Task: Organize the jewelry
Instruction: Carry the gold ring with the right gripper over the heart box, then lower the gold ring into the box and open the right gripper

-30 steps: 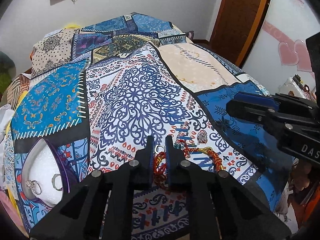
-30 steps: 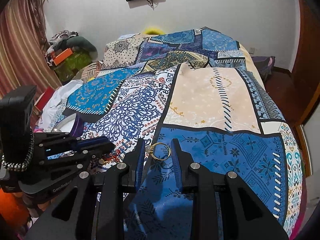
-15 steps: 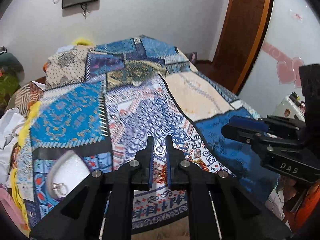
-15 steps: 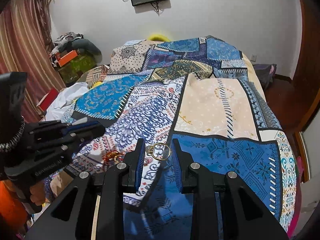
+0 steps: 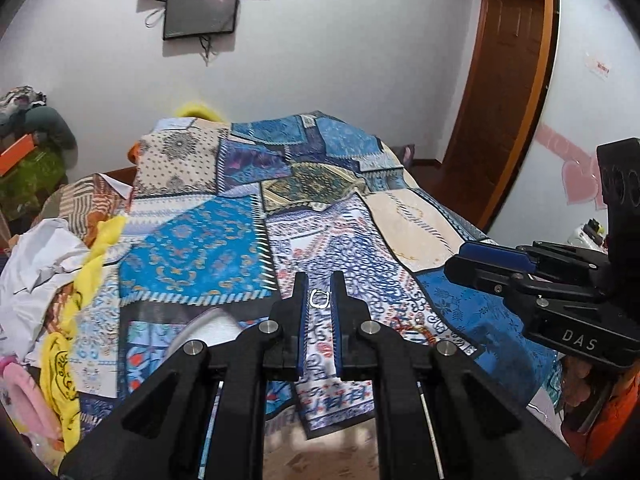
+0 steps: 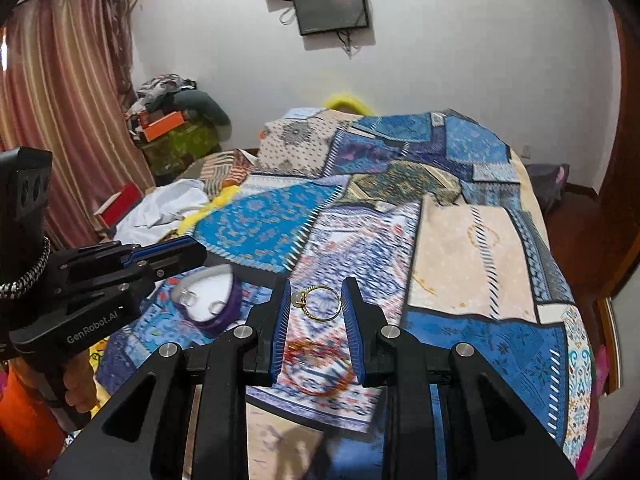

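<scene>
My left gripper (image 5: 319,300) is shut on a small silver ring (image 5: 319,299) and holds it above the patterned bedspread (image 5: 224,248). My right gripper (image 6: 317,303) is shut on a gold ring with a pale stone (image 6: 318,303), also held above the bed. A heart-shaped purple jewelry box (image 6: 212,300) with white lining lies open on the bed at the left, with two rings in it; it shows partly behind my left fingers (image 5: 212,326). A red and gold bracelet (image 6: 320,368) lies on the bedspread below my right gripper.
The bed's near edge is just below both grippers. Loose clothes (image 5: 48,264) are piled along the bed's left side. A brown door (image 5: 504,120) stands at the right. A wall screen (image 6: 332,8) hangs above the bed head.
Both grippers have lifted up and back from the bedspread, each still holding its ring. The bracelet stays on the bed, now lower in both views.
</scene>
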A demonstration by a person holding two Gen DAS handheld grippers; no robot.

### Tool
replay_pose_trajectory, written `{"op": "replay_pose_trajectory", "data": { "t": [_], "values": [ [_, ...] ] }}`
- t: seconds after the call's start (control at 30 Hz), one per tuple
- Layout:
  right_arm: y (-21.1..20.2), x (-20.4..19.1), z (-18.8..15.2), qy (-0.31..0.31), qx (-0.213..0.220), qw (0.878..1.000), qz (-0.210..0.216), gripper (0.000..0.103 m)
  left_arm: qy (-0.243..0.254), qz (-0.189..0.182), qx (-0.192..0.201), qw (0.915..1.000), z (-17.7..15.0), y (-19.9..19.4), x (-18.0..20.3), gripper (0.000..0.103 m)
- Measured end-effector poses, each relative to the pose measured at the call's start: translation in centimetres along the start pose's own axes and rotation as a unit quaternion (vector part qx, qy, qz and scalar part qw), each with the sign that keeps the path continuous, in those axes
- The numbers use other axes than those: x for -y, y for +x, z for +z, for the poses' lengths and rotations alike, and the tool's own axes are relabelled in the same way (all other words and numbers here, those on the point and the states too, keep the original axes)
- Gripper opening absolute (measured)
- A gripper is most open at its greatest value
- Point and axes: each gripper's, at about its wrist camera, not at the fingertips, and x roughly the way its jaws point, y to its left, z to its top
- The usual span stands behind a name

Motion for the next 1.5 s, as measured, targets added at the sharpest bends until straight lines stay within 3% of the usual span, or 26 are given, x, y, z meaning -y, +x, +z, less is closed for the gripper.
{"op": "replay_pose_trajectory", "data": {
  "t": [0.43,0.7,1.13,1.5],
  "values": [
    [2.3,-6.2,1.3,-0.036,-0.001,0.998,0.043,0.024,-0.041,0.037,0.025,0.9982,-1.5,-3.5,-6.1,0.009],
    [5.5,-9.4,0.7,-0.054,-0.032,0.996,0.067,0.024,-0.069,0.045,0.016,0.9965,-3.0,-3.7,-9.3,0.009],
    [12.3,-11.0,0.0,-0.086,-0.104,0.989,0.067,0.024,-0.089,0.026,-0.022,0.9954,-4.4,0.4,-12.0,0.009],
    [15.8,-11.0,-1.1,-0.090,-0.154,0.981,0.077,0.024,-0.104,-0.013,-0.060,0.9927,-4.6,4.4,-13.1,0.009]
  ]
}}
